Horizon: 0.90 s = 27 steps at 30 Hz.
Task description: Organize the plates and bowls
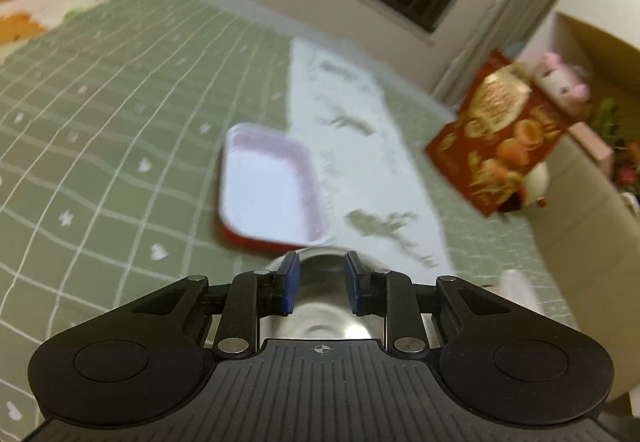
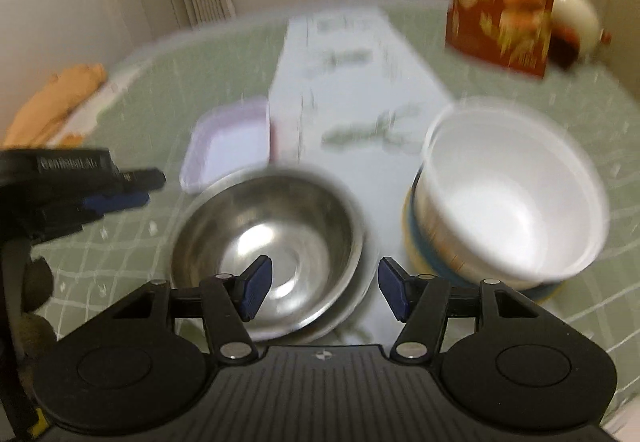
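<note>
Your right gripper (image 2: 324,288) is closest, and its blue fingers (image 2: 254,288) are spread apart with nothing between them. Just past them sits the shiny metal bowl (image 2: 268,238), and it looks like it is resting inside a pale dish, though the blur makes that hard to tell. To its right the white bowl (image 2: 516,198) leans on a blue and yellow plate (image 2: 418,254). That one looks wobbly. Bump it and it could slide off or tip over.

Your left gripper (image 1: 320,288) has its fingers close together, but there is a gap, and they squeeze nothing. The metal bowl shows below them, not between them. From the right wrist view your left gripper hangs off to the left of the metal bowl, not touching it.

Farther back, the pink tray (image 1: 270,182) lies on the green checked cloth (image 1: 100,130), beside the white runner (image 1: 360,130). The red box (image 1: 500,134) stands behind.

Both views are smeared, so go slowly. A fast reach could knock the metal bowl or miss its thin rim.
</note>
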### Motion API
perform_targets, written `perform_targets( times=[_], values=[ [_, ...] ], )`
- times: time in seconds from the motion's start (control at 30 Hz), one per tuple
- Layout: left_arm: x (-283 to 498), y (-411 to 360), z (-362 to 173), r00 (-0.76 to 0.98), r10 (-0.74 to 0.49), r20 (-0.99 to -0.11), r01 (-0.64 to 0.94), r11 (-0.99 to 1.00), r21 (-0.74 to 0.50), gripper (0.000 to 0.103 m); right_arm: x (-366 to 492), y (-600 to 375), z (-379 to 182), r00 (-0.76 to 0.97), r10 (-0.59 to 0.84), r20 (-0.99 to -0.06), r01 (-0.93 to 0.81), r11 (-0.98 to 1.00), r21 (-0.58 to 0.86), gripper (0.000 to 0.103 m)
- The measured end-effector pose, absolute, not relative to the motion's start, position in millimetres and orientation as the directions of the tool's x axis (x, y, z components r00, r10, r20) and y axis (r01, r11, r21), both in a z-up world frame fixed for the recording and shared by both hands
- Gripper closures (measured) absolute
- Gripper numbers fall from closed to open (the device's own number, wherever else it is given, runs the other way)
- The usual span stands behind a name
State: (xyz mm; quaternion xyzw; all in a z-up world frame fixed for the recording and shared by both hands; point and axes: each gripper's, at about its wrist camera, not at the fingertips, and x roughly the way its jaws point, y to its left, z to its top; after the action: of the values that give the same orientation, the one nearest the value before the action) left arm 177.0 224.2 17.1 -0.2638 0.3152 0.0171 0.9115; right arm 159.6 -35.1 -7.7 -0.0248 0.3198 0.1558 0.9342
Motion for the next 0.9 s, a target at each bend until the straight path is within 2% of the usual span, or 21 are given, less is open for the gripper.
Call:
perform_targets(
  times=[0.23, 0.27, 0.33, 0.43, 0.6, 0.7, 0.8, 0.9],
  values=[
    [163.7, 149.9, 65.9, 0.843, -0.23, -0.487, -0.014, 0.895, -0.447, 0.084, 132.1, -87.5, 38.7, 0.86, 0.278, -0.427, -0.317, 0.948, -0.022, 0.042],
    [162.6, 137.0, 71.5, 0.842, -0.258, -0.474, 0.022, 0.894, -0.447, 0.084, 129.6, -99.1, 44.4, 0.873, 0.272, -0.405, -0.31, 0.95, -0.03, 0.041],
    [161.5, 110.5, 78.1, 0.838, -0.322, -0.441, 0.105, 0.888, -0.448, 0.084, 126.6, -125.5, 54.7, 0.892, 0.276, -0.357, -0.306, 0.952, -0.029, 0.029],
    [164.2, 76.2, 74.6, 0.813, -0.355, -0.461, 0.157, 0.897, -0.414, 0.085, 128.4, -161.8, 60.8, 0.914, 0.269, -0.303, -0.294, 0.955, -0.039, 0.027],
    [174.0, 32.1, 58.7, 0.791, -0.262, -0.553, 0.133, 0.956, -0.263, 0.085, 160.4, -192.2, 63.9, 0.891, 0.254, -0.376, -0.308, 0.947, -0.09, 0.027],
    [186.6, 23.7, 52.2, 0.77, -0.261, -0.582, 0.123, 0.956, -0.266, 0.085, 193.3, -197.6, 61.8, 0.846, 0.278, -0.456, -0.341, 0.938, -0.061, 0.027],
    [205.4, 22.7, 45.6, 0.722, -0.299, -0.624, 0.114, 0.941, -0.319, 0.085, 222.3, -205.8, 54.3, 0.817, 0.306, -0.489, -0.351, 0.936, -0.001, 0.027],
    [221.8, 16.1, 39.2, 0.698, -0.234, -0.677, 0.06, 0.961, -0.27, 0.085, 244.2, -216.5, 43.2, 0.788, 0.353, -0.505, -0.366, 0.927, 0.078, 0.027]
  ],
)
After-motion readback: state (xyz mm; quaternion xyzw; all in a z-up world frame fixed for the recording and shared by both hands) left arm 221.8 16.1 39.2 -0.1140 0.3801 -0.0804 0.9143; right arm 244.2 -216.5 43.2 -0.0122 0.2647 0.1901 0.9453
